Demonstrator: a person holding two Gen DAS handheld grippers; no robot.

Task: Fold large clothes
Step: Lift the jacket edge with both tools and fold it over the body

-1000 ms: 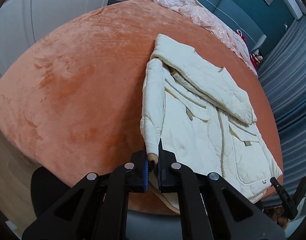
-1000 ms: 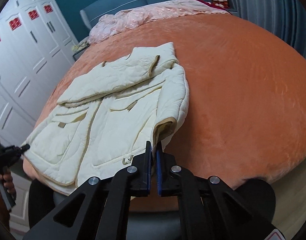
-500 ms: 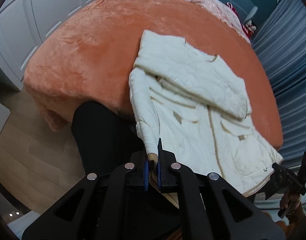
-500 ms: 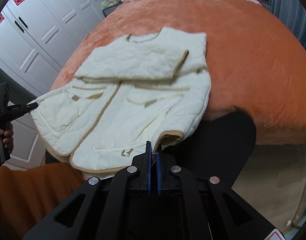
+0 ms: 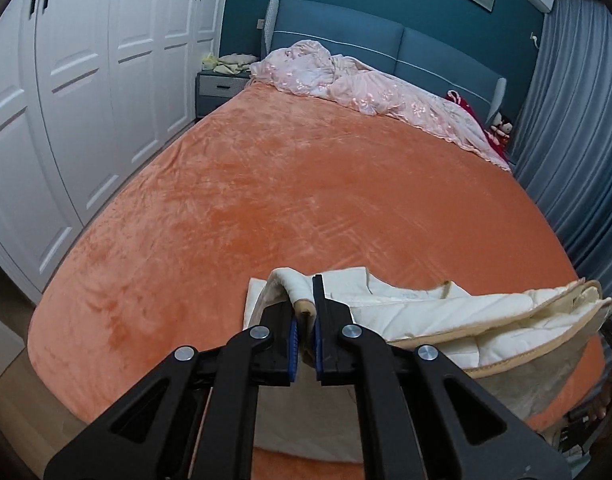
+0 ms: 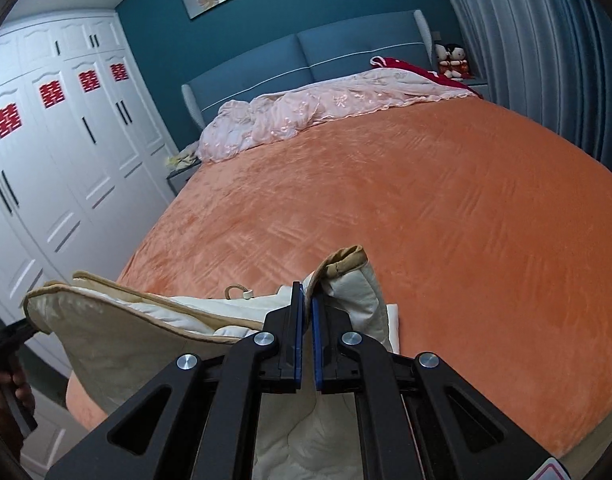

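jacket (image 5: 445, 320): lower part hidden behind gripper arms, bottom centre | hand (image 6: 10, 396): cut off at lower left edge | bedside items (image 5: 230, 62): perhaps cloths, too small to tell

The left gripper (image 5: 304, 312) and the right gripper (image 6: 306, 312) both point forward and downward, each clamped tight on an edge of the cream jacket (image 5: 465, 316).

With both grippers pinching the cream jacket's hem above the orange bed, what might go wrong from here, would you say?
1. The left gripper and right gripper each pinch only a thin edge of the cream jacket, so its weight may pull it free.
2. The hem sags between them, so the fold may land uneven on the orange bed.
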